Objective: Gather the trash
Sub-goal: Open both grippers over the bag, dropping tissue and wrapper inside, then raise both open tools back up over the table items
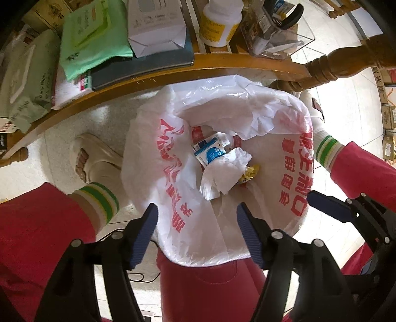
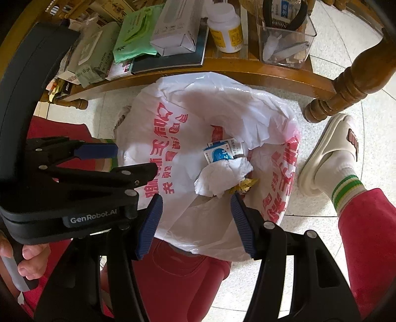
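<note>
A red trash bin lined with a white plastic bag with red print (image 1: 173, 173) (image 2: 163, 138) stands on the floor below me. Inside lie a crumpled white tissue (image 1: 222, 173) (image 2: 222, 177), a blue and white packet (image 1: 210, 151) (image 2: 219, 152) and a yellow wrapper (image 1: 250, 173) (image 2: 245, 185). My left gripper (image 1: 198, 218) is open and empty above the bin's near rim. My right gripper (image 2: 196, 210) is open and empty above the bin too. In the left wrist view the right gripper's fingers (image 1: 329, 205) show at the right.
A wooden table edge (image 1: 148, 81) (image 2: 222, 69) runs just beyond the bin, holding wipes packs (image 1: 91, 37), a white box (image 1: 156, 27), a pill bottle (image 1: 217, 22) and a clear organizer (image 2: 284, 42). A table leg (image 2: 346, 86) and the person's slippered feet (image 1: 94, 158) (image 2: 329, 158) flank the bin.
</note>
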